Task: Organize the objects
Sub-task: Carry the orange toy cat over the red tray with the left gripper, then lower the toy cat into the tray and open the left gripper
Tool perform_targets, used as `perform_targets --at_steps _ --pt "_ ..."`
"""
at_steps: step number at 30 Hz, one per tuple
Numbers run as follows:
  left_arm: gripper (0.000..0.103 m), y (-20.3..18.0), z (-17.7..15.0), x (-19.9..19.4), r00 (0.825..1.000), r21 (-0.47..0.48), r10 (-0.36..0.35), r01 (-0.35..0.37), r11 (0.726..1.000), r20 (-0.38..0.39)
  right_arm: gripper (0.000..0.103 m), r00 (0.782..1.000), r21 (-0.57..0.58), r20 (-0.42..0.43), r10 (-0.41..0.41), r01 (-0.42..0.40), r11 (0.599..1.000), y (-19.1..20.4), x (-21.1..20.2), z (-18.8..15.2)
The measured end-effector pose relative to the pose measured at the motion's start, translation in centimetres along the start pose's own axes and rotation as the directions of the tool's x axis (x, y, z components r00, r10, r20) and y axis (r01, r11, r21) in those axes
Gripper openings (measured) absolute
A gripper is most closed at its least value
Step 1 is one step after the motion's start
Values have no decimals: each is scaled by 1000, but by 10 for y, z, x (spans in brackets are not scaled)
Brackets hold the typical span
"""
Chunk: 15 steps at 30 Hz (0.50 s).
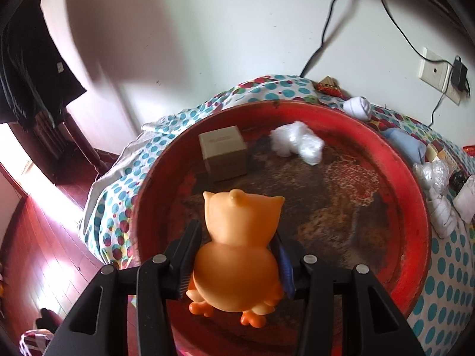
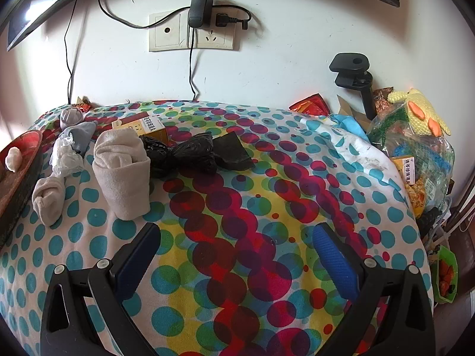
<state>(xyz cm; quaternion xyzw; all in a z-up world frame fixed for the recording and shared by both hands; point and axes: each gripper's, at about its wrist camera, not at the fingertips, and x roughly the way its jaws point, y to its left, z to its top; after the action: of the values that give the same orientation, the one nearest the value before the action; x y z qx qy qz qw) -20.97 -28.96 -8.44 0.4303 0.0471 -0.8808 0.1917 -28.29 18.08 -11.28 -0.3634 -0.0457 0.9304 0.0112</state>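
Observation:
My left gripper point(image 1: 236, 237) is shut on an orange toy duck point(image 1: 237, 249), pressed between both pads, held above a big round red tray point(image 1: 415, 207). In the tray lie a small cardboard box point(image 1: 224, 152) and a crumpled white plastic wad point(image 1: 297, 142). My right gripper point(image 2: 234, 237) stands open over the dotted cloth point(image 2: 237, 207) with nothing between its fingers. Ahead of it lie a rolled beige sock point(image 2: 123, 172), a smaller rolled sock point(image 2: 47, 198), a black plastic bag bundle point(image 2: 190, 154) and a yellow box point(image 2: 145, 126).
The tray's edge point(image 2: 20, 160) shows at the left of the right wrist view. A bag of mixed items with a yellow knitted toy point(image 2: 415, 136) and a black clamp point(image 2: 356, 74) stand at the right. Wall sockets point(image 2: 193, 32) with cables hang behind. Wooden floor point(image 1: 44, 237) lies left of the table.

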Motion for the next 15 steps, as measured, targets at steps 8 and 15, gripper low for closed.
perform_targets --at_steps 8,15 --pt "48 31 -4 12 999 -24 -30 30 999 -23 102 1000 -2 -2 11 -11 1000 0 1 0" --pt "48 34 10 26 999 -67 -24 21 998 -39 102 1000 -3 -5 12 -12 1000 0 2 0"
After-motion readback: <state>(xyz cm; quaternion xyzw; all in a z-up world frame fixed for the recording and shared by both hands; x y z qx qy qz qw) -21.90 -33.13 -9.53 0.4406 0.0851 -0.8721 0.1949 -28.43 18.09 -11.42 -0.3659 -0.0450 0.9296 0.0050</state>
